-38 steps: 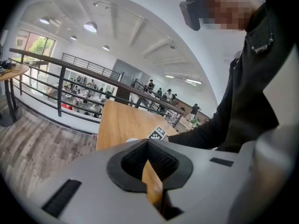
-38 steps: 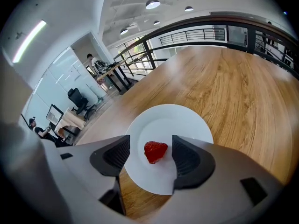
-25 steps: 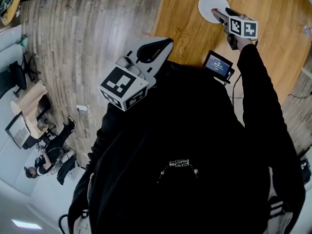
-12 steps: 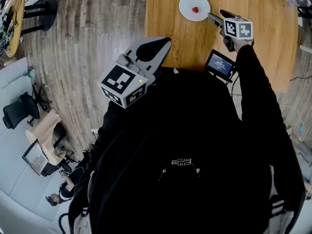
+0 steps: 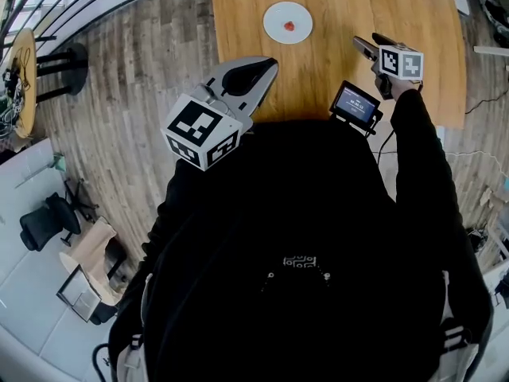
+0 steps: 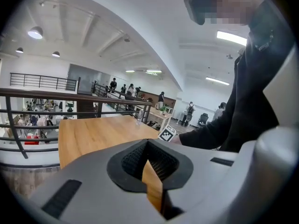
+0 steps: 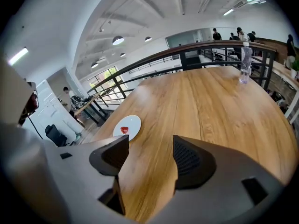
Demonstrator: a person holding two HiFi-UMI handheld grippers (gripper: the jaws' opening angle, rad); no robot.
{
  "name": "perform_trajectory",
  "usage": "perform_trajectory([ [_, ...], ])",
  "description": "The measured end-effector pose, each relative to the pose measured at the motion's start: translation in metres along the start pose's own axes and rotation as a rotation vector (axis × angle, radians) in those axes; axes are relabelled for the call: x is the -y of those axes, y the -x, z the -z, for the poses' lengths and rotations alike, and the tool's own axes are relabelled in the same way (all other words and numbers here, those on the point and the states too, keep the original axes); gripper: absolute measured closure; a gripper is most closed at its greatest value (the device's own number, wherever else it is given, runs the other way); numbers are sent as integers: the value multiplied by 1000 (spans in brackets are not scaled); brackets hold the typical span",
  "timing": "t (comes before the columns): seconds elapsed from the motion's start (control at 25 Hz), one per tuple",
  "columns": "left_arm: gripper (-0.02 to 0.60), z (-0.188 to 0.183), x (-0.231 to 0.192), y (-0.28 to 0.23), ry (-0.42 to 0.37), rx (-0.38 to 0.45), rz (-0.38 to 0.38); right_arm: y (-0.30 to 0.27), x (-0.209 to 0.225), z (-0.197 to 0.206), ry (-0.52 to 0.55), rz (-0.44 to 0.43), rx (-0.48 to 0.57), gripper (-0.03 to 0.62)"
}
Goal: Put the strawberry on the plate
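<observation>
A small red strawberry (image 5: 290, 26) lies on the white plate (image 5: 275, 16) at the far side of the wooden table (image 5: 334, 6). The right gripper view shows the same strawberry (image 7: 124, 130) on the plate (image 7: 132, 123), ahead and to the left of the jaws. My right gripper (image 5: 364, 44) hangs over the table to the right of the plate and well apart from it, open with nothing between its pads (image 7: 189, 160). My left gripper (image 5: 269, 64) hovers at the table's near edge with its jaws shut and empty.
A small device with a lit screen (image 5: 356, 104) sits at the table's near edge, below the right gripper. A water bottle (image 7: 244, 64) stands at the table's far right by the railing. Wooden floor lies to the left of the table.
My right gripper has drawn back from over the plate toward the near right, and the strawberry now lies uncovered on the plate. The left gripper has barely moved.
</observation>
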State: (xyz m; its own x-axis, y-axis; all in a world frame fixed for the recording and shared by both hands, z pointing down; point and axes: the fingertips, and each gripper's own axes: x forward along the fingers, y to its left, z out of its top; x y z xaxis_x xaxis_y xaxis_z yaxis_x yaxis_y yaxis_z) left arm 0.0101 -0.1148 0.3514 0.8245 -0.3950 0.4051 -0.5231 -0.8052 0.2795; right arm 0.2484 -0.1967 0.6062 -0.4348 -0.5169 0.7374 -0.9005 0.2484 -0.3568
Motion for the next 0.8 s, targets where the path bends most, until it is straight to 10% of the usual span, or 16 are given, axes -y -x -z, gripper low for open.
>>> perform_trajectory([
  [0.6, 586, -32, 22, -36, -112, 24, 88, 114, -73, -65, 61, -117, 218, 318],
  [0.8, 586, -36, 17, -23, -115, 35, 88, 146, -134, -89, 133, -179, 274, 460],
])
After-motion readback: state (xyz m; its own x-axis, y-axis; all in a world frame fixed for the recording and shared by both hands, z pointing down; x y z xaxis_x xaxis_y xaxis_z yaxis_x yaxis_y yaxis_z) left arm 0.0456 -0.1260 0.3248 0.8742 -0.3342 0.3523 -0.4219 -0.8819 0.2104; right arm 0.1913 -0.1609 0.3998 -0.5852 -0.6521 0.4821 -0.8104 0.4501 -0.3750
